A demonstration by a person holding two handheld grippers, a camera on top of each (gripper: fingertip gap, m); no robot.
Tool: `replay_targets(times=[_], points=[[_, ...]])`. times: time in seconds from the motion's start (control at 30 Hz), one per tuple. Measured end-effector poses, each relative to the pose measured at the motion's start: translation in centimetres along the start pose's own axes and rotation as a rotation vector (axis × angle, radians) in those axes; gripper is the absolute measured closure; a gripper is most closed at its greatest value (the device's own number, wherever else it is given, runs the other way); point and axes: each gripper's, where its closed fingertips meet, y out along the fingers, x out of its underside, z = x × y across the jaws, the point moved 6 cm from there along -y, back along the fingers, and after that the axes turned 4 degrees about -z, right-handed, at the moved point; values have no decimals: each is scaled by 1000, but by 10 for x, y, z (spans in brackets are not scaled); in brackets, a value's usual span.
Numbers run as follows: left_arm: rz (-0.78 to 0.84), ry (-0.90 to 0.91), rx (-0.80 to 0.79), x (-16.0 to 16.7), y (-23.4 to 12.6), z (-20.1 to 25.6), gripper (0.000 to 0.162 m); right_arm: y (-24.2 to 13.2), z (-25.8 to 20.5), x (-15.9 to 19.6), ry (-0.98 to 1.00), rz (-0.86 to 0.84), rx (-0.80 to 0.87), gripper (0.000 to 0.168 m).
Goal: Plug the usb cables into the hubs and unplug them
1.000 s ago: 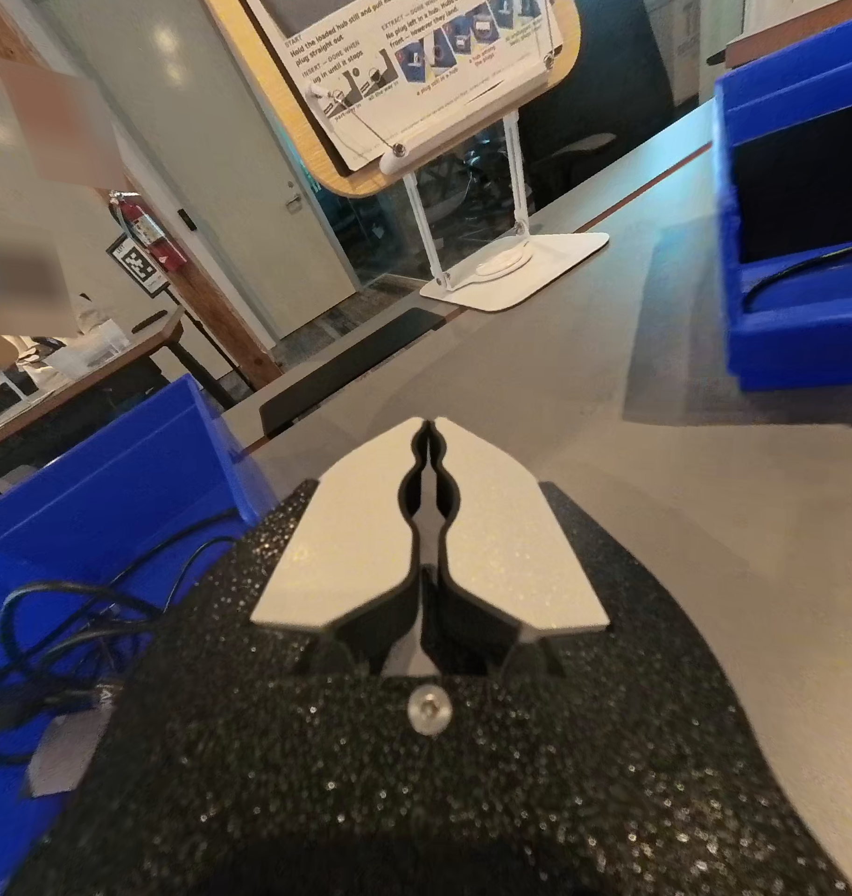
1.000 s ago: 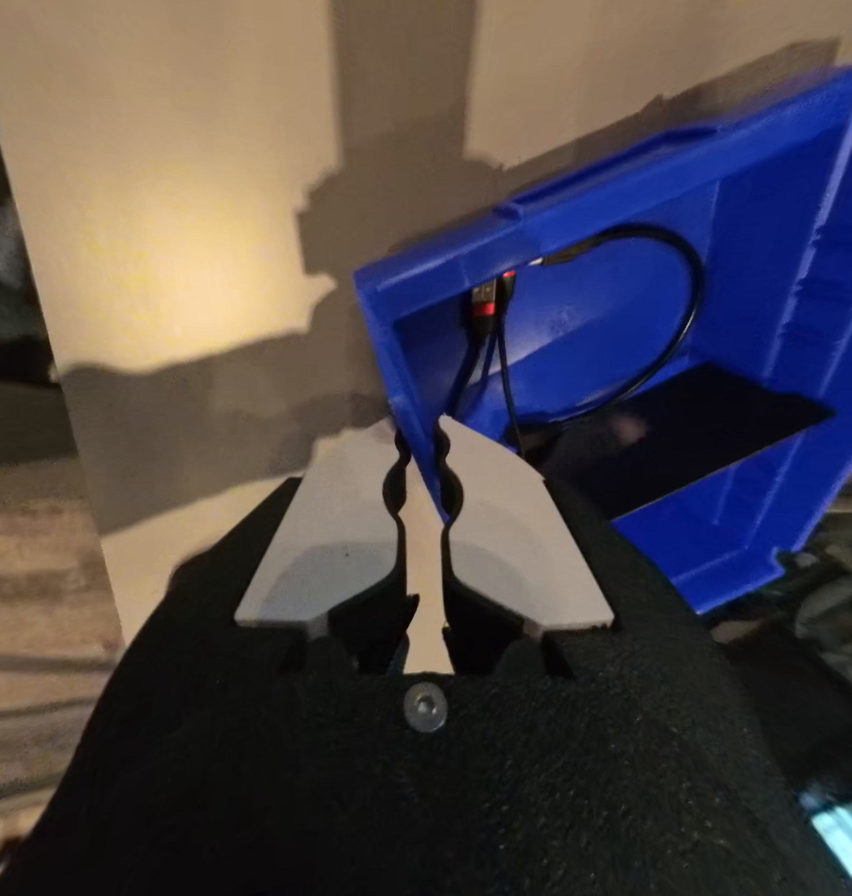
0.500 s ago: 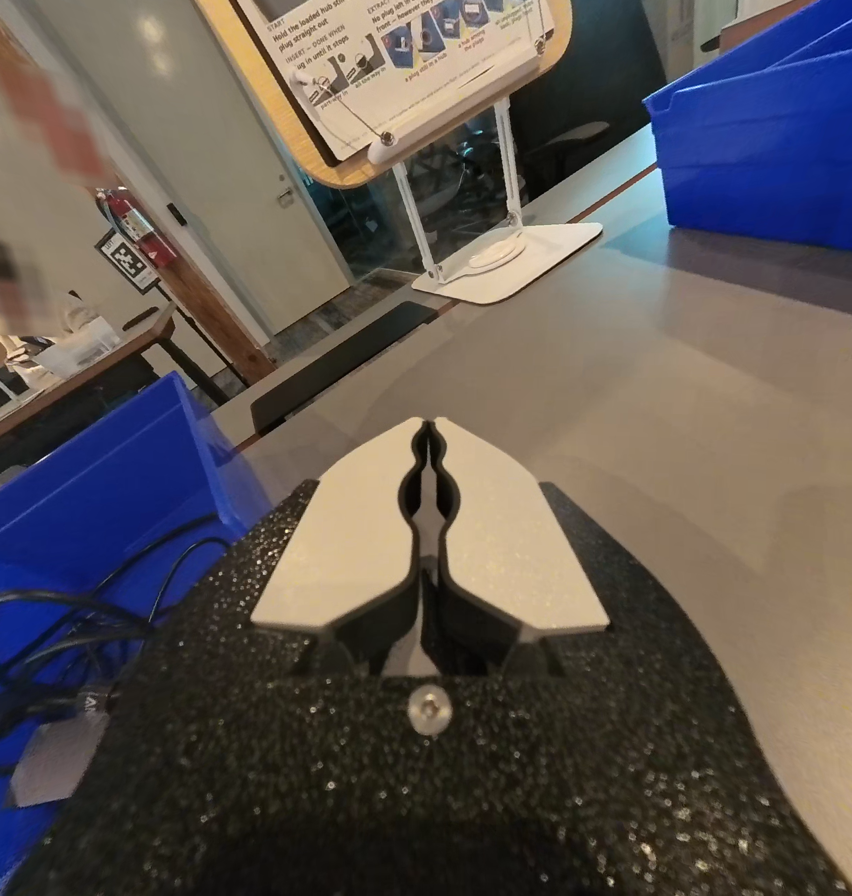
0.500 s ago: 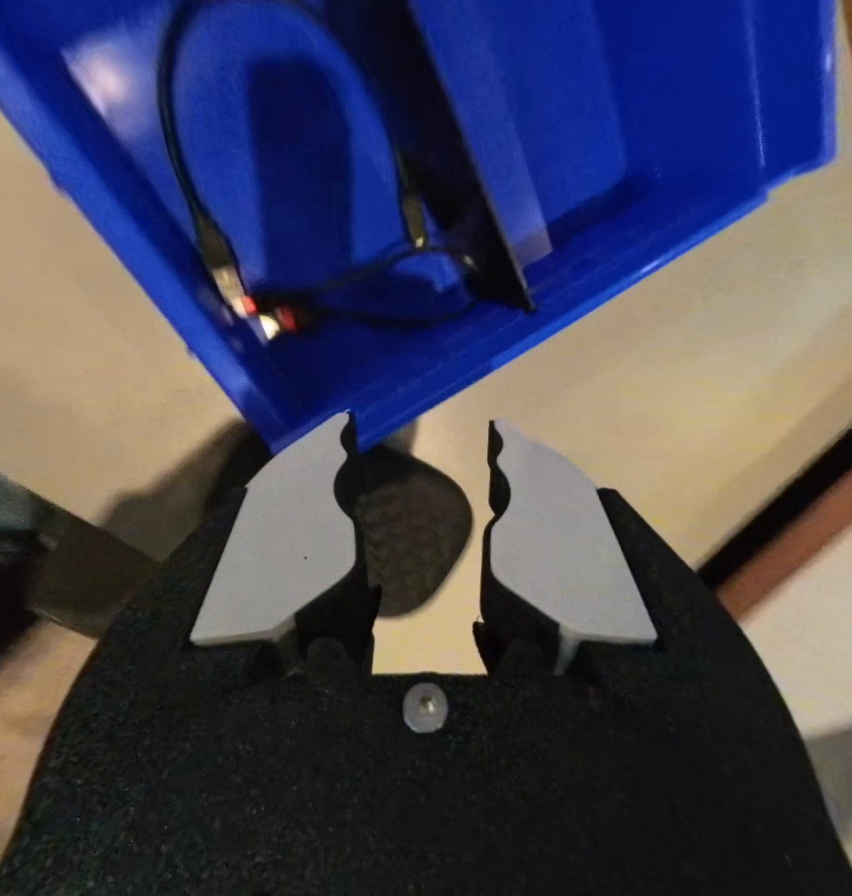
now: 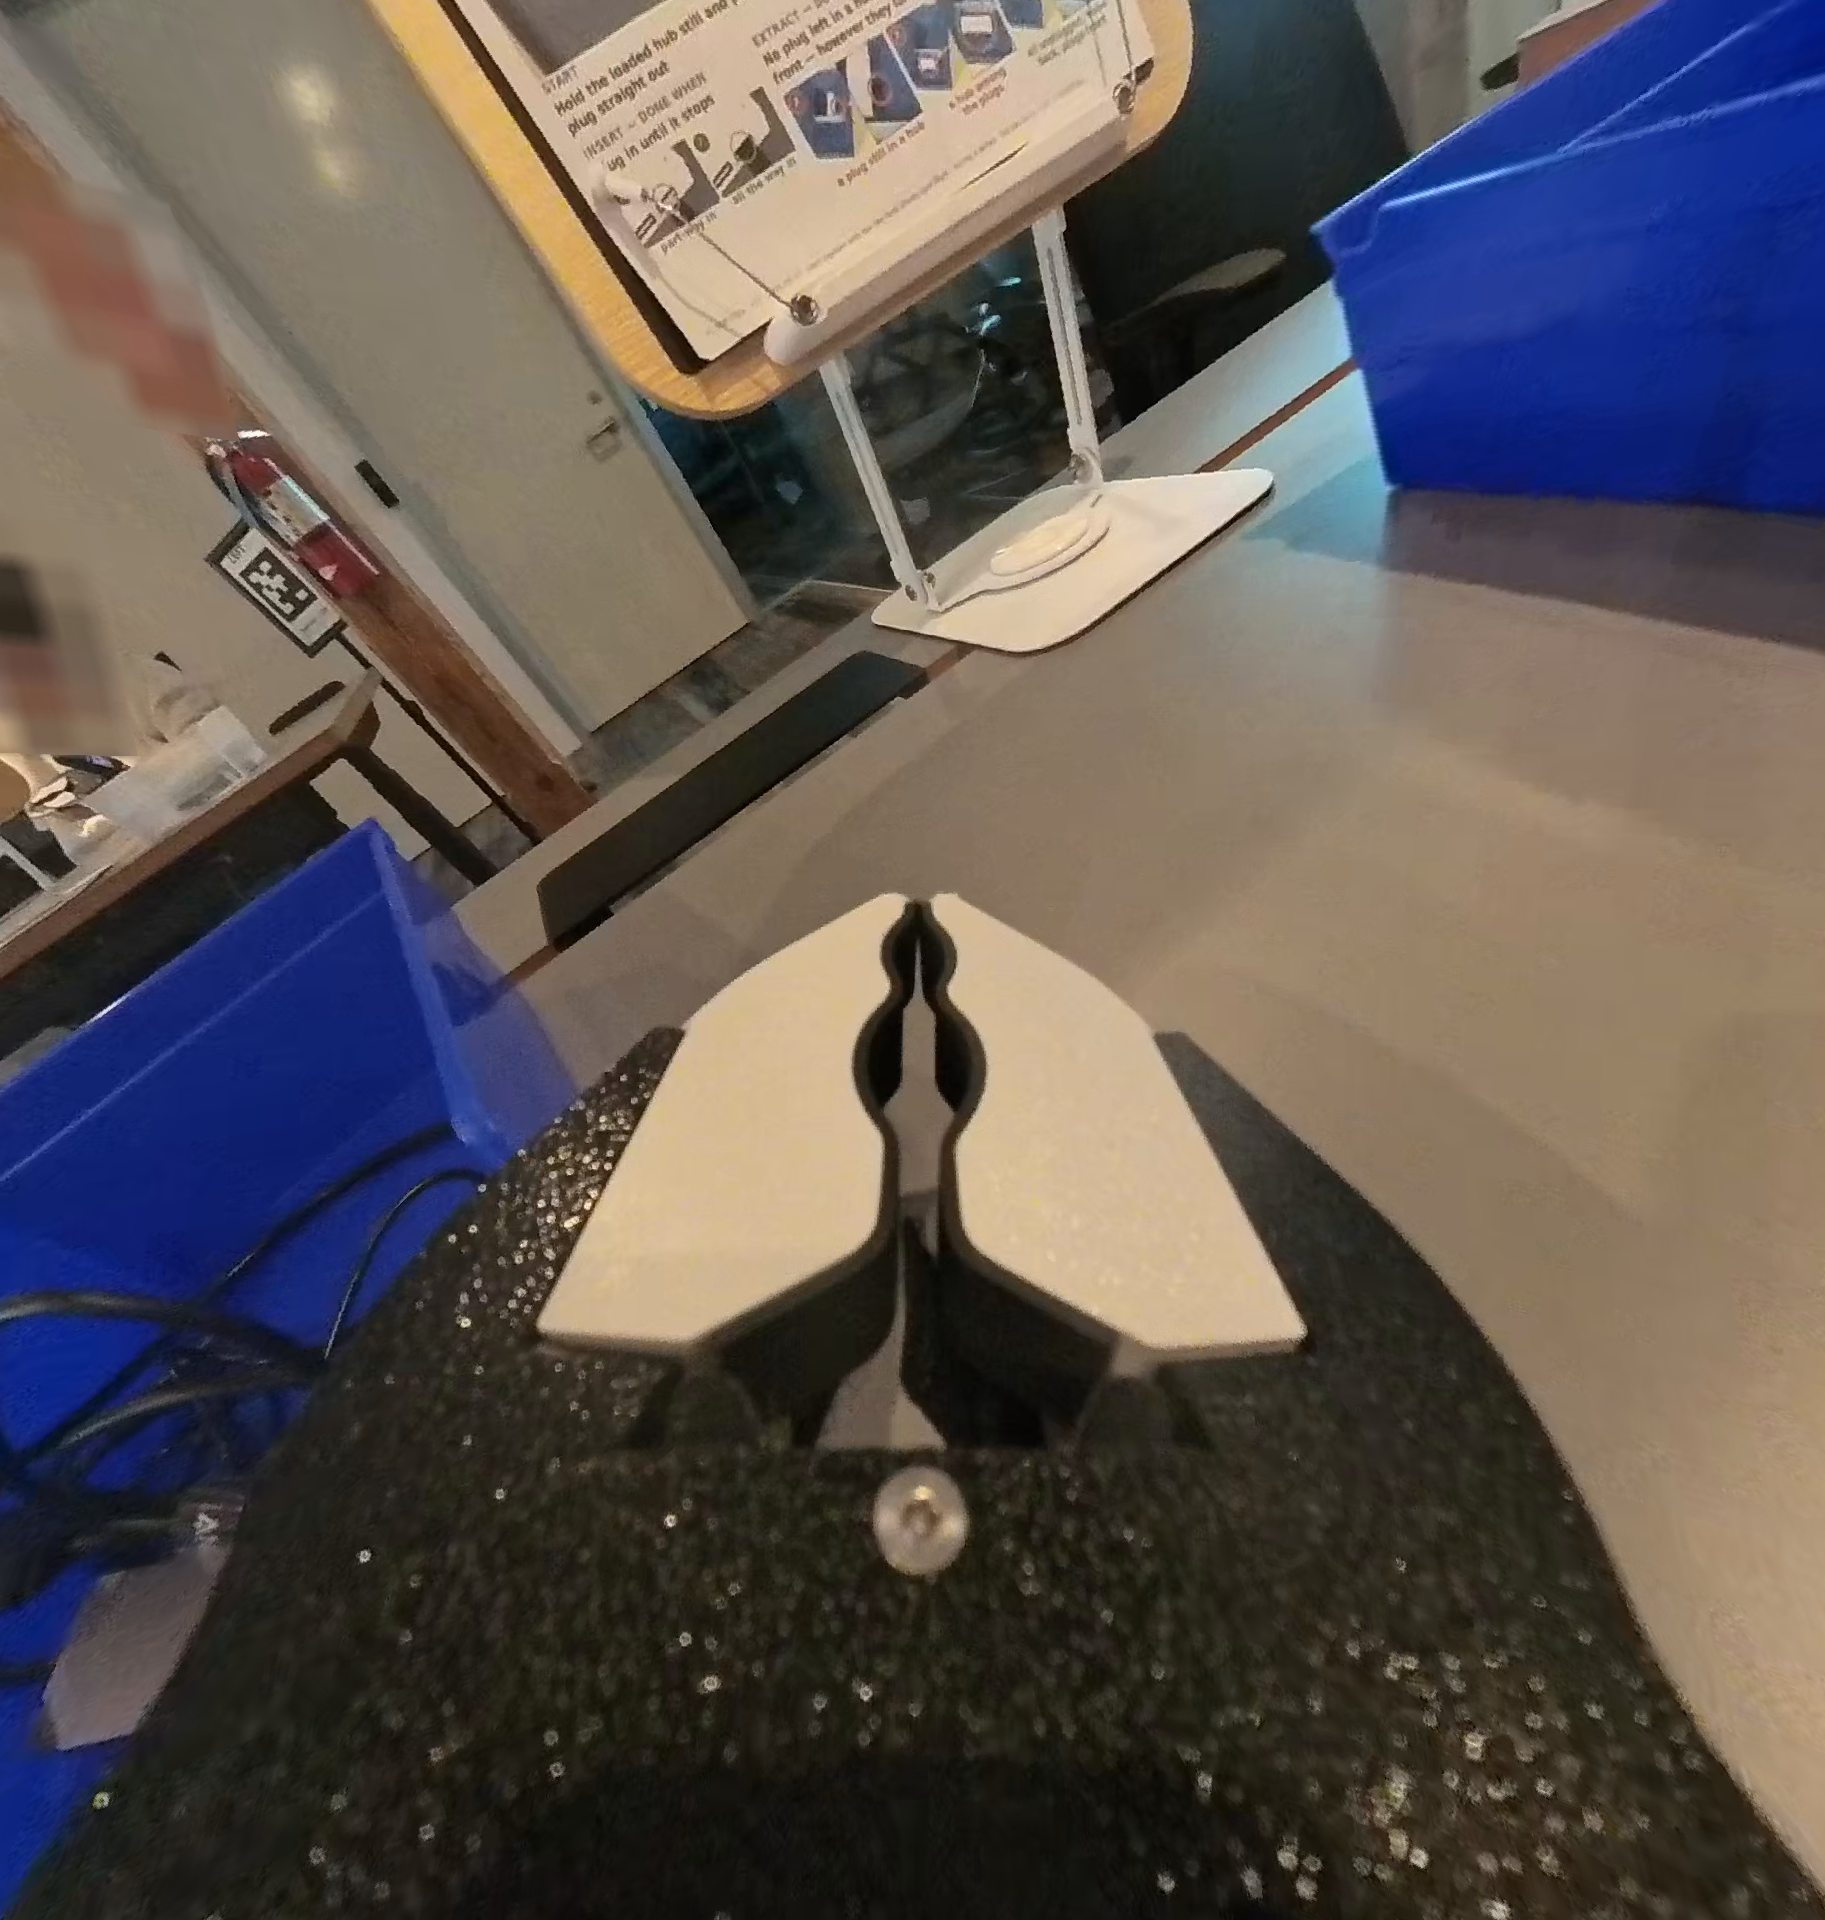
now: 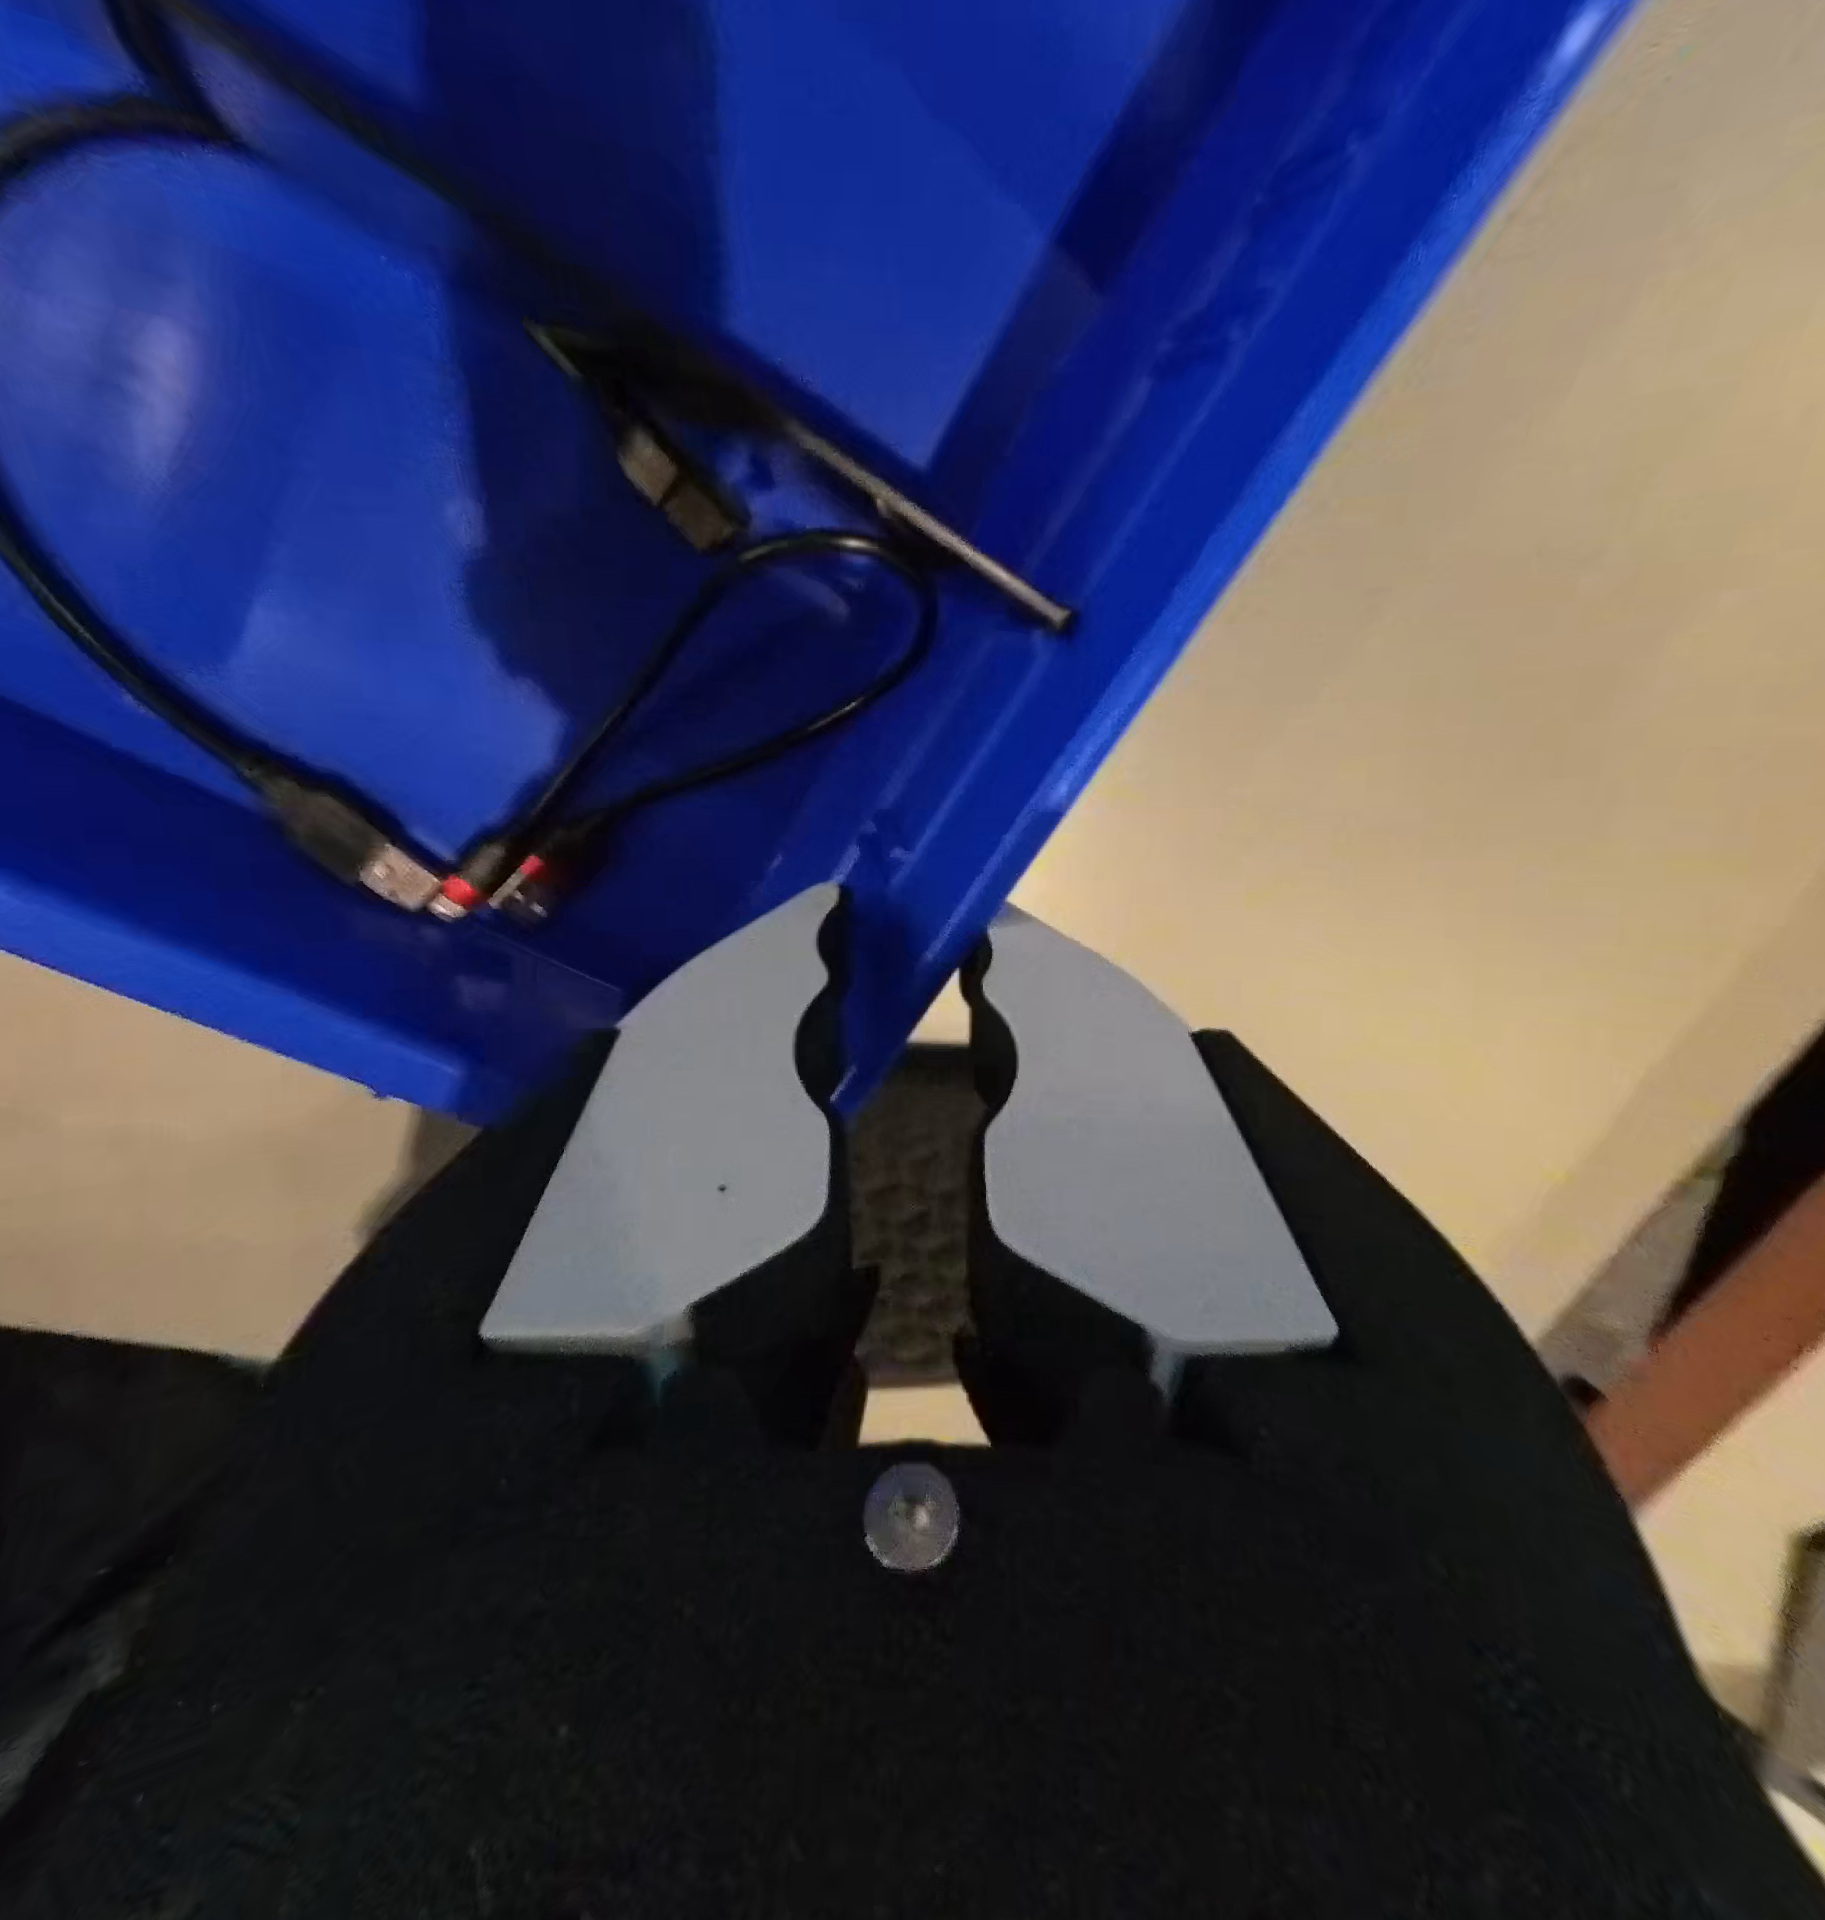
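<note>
My left gripper (image 5: 918,909) is shut and empty, low over the grey table (image 5: 1407,935). A blue bin (image 5: 212,1039) at its left holds tangled black USB cables (image 5: 108,1392) and a grey hub (image 5: 118,1662). In the right wrist view, my right gripper (image 6: 908,925) has its jaws pinched on the near corner of a second blue bin (image 6: 1095,416). Inside that bin lie black USB cables (image 6: 679,686) with red-marked plugs (image 6: 492,883), a black plug (image 6: 679,488) and a thin dark flat piece (image 6: 939,540).
The second blue bin (image 5: 1614,312) stands on the table's far right in the left wrist view. A board with instruction sheets (image 5: 835,156) stands on a white stand (image 5: 1074,561) at the far edge. A black strip (image 5: 731,790) lies along the table's back edge.
My right gripper let go of the bin wall, opened wide, swung round, then closed on the bin's corner. The right bin went from tipped to standing on the table. The left gripper barely moved.
</note>
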Motion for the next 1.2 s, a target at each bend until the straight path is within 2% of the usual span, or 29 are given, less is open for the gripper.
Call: replay_targets(times=[0.1,0.3,0.57,0.7,0.77,0.87,1.0,1.1,1.2], points=[[-3,-4,2,1,0,0,162,3,15,-10,105,64,-85,157],[-14,-10,1,4,2,-1,162,8,64,-15,205,98,-57,160],[-16,3,1,3,2,0,162,17,128,8,399,80,-38,160],[-15,-1,2,3,2,-1,162,21,136,22,408,123,-30,158],[-12,-2,4,3,2,0,162,19,136,26,386,148,10,148],[-16,8,7,3,3,2,162,6,132,29,351,224,69,127],[-16,12,7,3,3,3,162,-35,103,20,294,513,92,122],[-16,-3,15,5,5,4,162,-66,47,7,164,761,-1,125],[-32,-32,47,9,9,9,162,-86,-21,-5,27,876,-167,123]])
